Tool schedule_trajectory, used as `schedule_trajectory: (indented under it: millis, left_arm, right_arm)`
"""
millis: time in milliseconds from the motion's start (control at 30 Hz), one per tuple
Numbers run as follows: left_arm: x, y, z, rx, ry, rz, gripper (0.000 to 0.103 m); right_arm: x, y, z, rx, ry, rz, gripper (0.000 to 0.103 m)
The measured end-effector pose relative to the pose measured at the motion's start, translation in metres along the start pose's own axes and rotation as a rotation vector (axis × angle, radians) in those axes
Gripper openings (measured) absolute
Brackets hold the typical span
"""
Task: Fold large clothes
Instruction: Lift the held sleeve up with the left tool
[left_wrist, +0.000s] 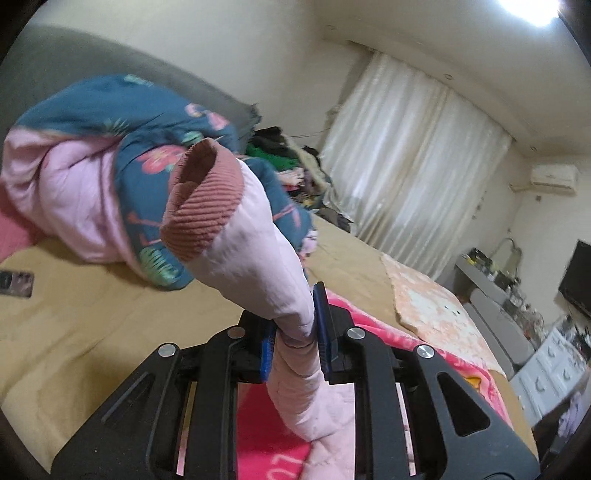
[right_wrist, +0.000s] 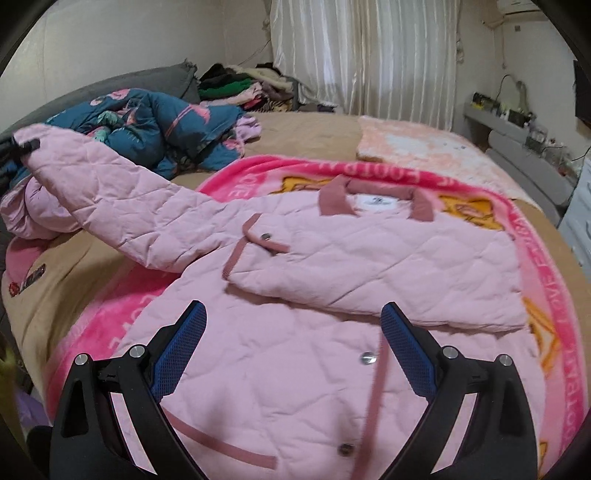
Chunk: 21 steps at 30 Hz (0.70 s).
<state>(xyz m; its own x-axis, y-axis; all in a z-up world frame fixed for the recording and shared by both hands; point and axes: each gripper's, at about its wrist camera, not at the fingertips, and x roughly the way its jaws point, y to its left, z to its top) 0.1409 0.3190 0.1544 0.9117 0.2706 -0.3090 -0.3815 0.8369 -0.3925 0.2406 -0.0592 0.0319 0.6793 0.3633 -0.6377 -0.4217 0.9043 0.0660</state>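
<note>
A pale pink quilted jacket (right_wrist: 295, 258) with a dusty-rose collar and trim lies front-up on a bright pink blanket (right_wrist: 229, 181) on the bed (right_wrist: 314, 129). One sleeve is folded across its chest. The right tool (right_wrist: 293, 347) hovers above the hem, blue pads spread apart. Only the left wrist view shows the left tool (left_wrist: 295, 332) clamped on the other sleeve (left_wrist: 258, 258), raised with its ribbed cuff (left_wrist: 203, 206) open.

pink quilted jacket (right_wrist: 303, 295), hot-pink blanket (right_wrist: 524, 236), teal floral duvet (right_wrist: 147, 122)

White curtains (right_wrist: 365, 55) hang at twelve o'clock. A tan bed (right_wrist: 306, 133) fills the middle. A grey shelf (right_wrist: 495, 118) stands at three o'clock.
</note>
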Motion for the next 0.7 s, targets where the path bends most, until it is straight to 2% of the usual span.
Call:
schedule_trajectory:
  millis: [300, 467, 700]
  left_arm:
    - [-0.009, -0.093, -0.01, 0.152, 0.018, -0.094, 0.011]
    - [-0.006, -0.143, -0.019, 0.215, 0.037, -0.147, 0.008]
    - [0.01, -0.209, -0.053, 0.274, 0.11, -0.225, 0.005]
  right_arm:
    - [-0.028, -0.054, -0.005, 0.114, -0.046, 0.01, 0.095]
    - [-0.042, -0.096, -0.017, 0.208, -0.063, -0.03, 0.095]
    - [-0.063, -0.142, -0.032, 0.293, -0.087, -0.061, 0.095]
